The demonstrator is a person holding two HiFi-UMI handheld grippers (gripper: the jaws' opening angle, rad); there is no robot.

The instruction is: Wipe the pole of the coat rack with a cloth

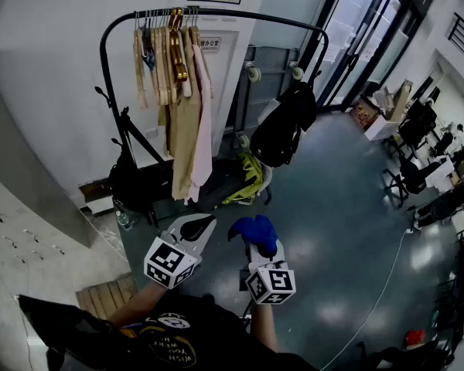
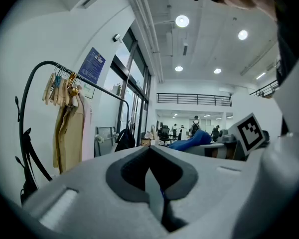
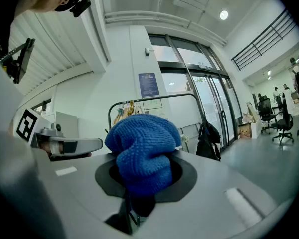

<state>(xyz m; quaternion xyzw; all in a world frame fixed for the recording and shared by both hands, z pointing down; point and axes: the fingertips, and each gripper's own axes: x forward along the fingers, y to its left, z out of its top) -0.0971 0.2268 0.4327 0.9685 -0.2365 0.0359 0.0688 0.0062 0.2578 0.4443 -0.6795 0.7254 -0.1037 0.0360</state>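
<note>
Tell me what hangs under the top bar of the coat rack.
Wooden hangers bunch at the top bar's left end, carrying a beige garment and a pink one. A black bag hangs near its right end. Whatever is behind the garments is covered.

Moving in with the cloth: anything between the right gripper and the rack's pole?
Nothing visible: open floor lies between the right gripper with the blue cloth and the coat rack. On its top pole, garments crowd the left end, a black bag hangs at right.

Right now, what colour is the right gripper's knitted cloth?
Blue knitted cloth; right gripper view shows it best.
</note>
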